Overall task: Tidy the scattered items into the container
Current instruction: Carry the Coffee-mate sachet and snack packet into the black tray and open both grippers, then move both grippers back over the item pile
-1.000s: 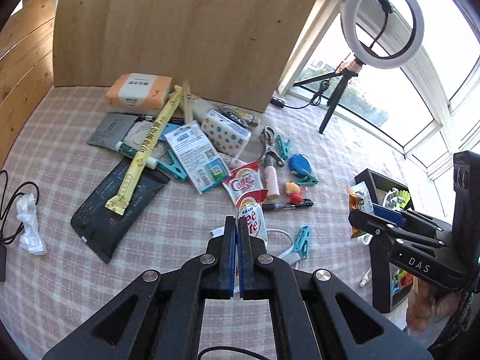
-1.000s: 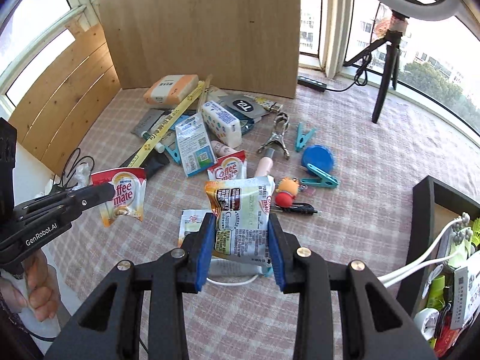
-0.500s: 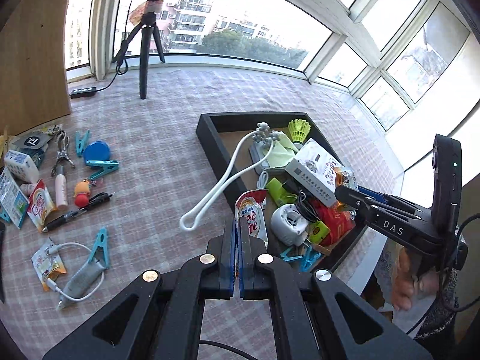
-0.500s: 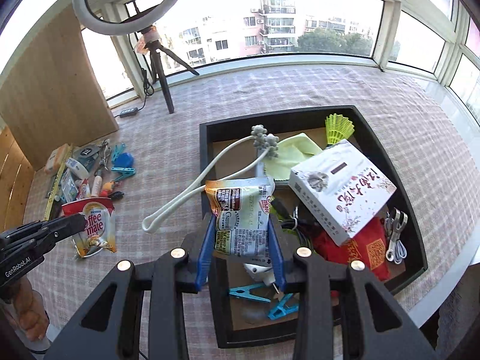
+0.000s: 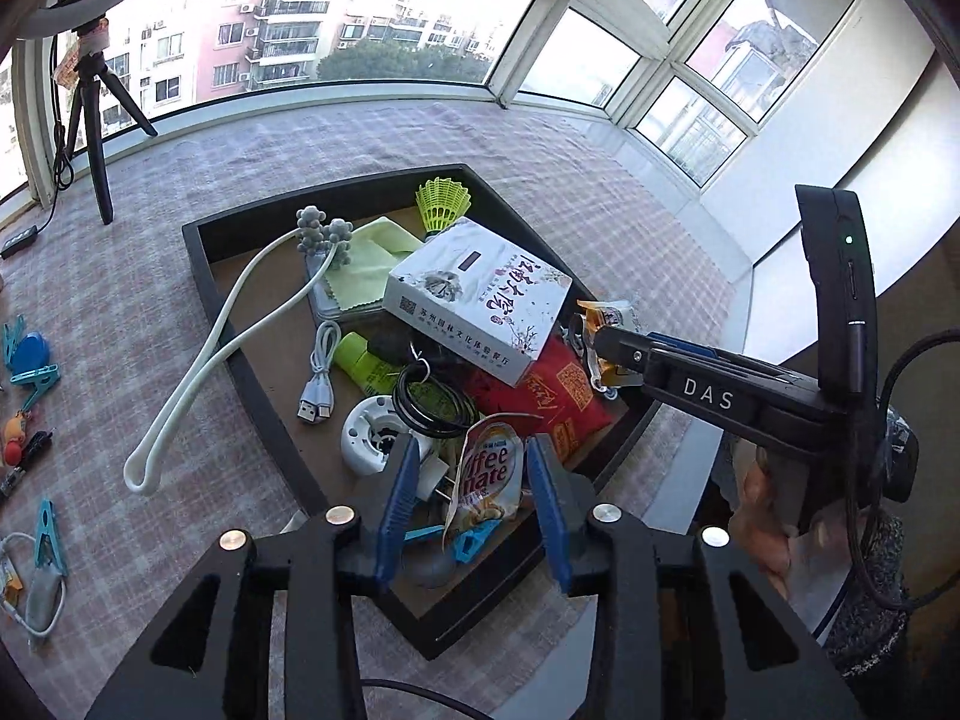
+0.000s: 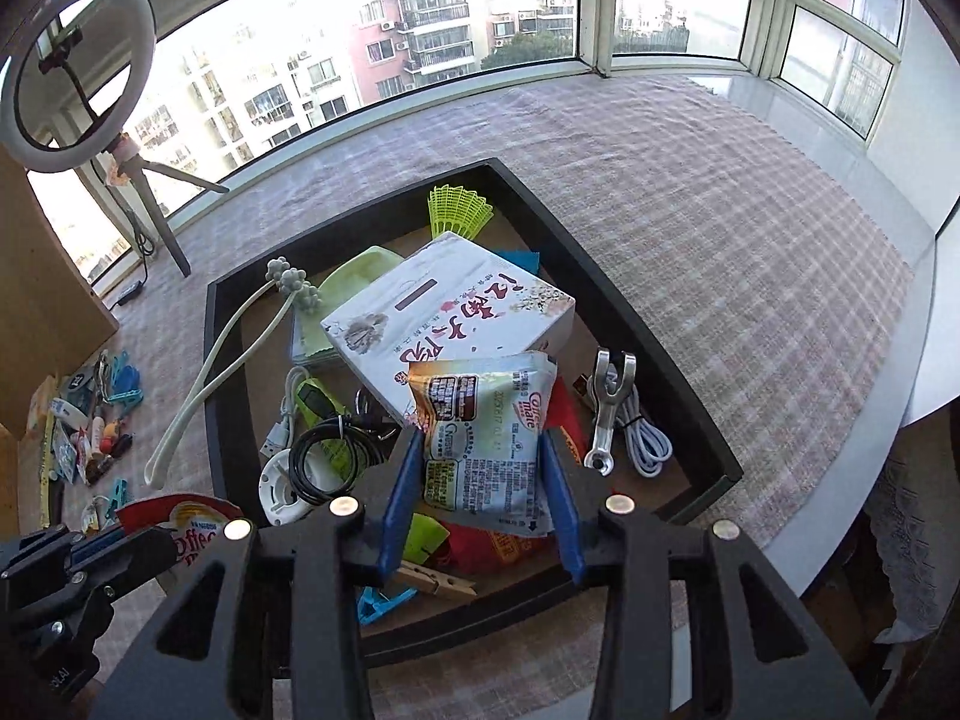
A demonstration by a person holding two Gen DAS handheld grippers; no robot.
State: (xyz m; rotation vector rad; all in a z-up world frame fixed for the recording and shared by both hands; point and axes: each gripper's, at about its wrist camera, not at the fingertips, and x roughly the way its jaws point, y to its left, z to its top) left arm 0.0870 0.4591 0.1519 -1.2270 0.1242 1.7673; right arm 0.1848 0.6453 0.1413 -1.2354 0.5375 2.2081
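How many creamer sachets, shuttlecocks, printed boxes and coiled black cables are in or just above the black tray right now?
Coffee-mate creamer sachets: 2
Neon-green plastic shuttlecock: 1
White printed cardboard box: 1
Coiled black cable: 1
Total: 5

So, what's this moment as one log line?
left claw: opening, red sachet between | right claw: opening, pale sachet between | both above black tray
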